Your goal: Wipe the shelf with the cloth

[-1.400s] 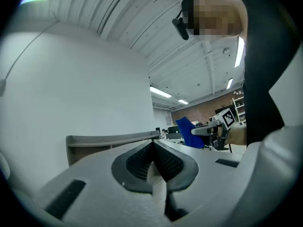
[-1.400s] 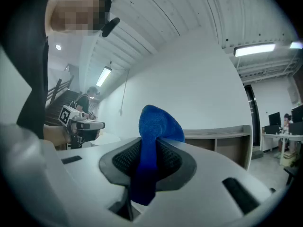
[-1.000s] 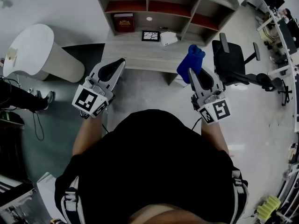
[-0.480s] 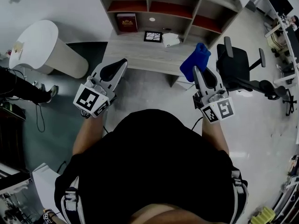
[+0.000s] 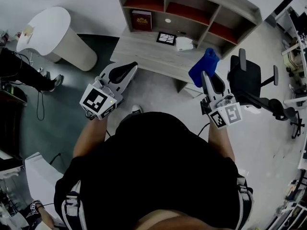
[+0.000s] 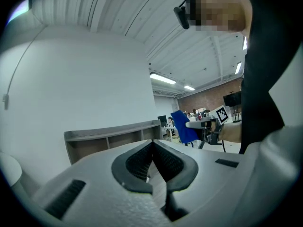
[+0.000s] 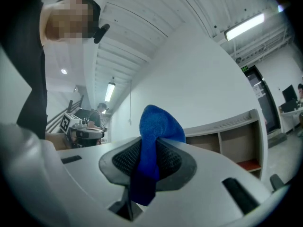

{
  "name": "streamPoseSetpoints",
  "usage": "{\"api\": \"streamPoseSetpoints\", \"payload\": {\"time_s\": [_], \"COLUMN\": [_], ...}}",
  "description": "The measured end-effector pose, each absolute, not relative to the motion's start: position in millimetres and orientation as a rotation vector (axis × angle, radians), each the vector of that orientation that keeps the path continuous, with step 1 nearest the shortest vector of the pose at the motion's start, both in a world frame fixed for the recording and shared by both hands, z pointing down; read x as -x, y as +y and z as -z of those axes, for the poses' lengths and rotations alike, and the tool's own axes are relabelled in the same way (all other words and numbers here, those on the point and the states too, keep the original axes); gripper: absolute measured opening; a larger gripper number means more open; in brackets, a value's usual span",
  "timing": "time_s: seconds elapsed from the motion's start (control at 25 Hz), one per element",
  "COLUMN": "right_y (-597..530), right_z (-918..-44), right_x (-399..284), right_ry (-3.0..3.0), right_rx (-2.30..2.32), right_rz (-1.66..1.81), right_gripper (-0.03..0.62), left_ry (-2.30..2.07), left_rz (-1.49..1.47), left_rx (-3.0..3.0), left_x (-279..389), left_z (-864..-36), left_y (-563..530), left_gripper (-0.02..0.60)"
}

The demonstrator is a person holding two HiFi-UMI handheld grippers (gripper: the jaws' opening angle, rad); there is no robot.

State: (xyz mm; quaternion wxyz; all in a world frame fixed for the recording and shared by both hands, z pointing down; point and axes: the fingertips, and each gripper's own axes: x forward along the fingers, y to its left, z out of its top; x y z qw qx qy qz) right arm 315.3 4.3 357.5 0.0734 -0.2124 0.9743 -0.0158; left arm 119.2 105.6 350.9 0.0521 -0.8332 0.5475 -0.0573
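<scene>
Left hand-held gripper (image 5: 128, 67): jaws pressed together, pads meeting at the tips, nothing between them; held in the air ahead of the torso, on the near side of the bench (image 5: 144, 51).
Right hand-held gripper (image 5: 204, 75): jaws pinching the cloth (image 5: 204, 67); held in the air near the right end of the bench.
Cloth: blue, clamped between the right pads, bunched end sticking out past the jaw tips, lower end hanging back between the jaws; apart from the shelf (image 5: 230, 1).
Shelf: grey wood, open compartments with red floors, standing at the back of the bench against the white wall; beyond both hand-held grippers, touched by neither.
Bench: pale wood top, directly in front of the shelf.
Red book (image 5: 142, 20): upright at the back of the bench, left side.
Dark square frame (image 5: 166, 38): lying flat on the bench, near the middle.
White object (image 5: 183, 43): just beside the frame, to its right; kind not readable.
Office chair (image 5: 247, 78): black, on the floor to the right of the bench, close to the right hand-held gripper.
Round white stand (image 5: 48, 30): on the floor, well left of the bench.
</scene>
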Motion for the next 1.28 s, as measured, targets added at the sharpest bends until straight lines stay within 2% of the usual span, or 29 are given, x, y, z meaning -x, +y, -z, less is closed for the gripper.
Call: {"api": "streamPoseSetpoints", "payload": {"time_s": [0.68,1.28], "right_y": [-17,-59], "right_z": [-366,-366], "right_x": [-237,-195], "right_ry": [2.98,2.954], "right_rx": [0.563,0.77], "right_rz": [0.033,0.017], "right_gripper": [0.084,0.084], "left_ry": [1.766,1.662], "left_rz": [0.18,0.131], "left_rx": [2.56,2.656], "left_x": [-35,27], "left_z": [-396,-401], "left_y": [88,34], "left_gripper": [0.017,0.017]}}
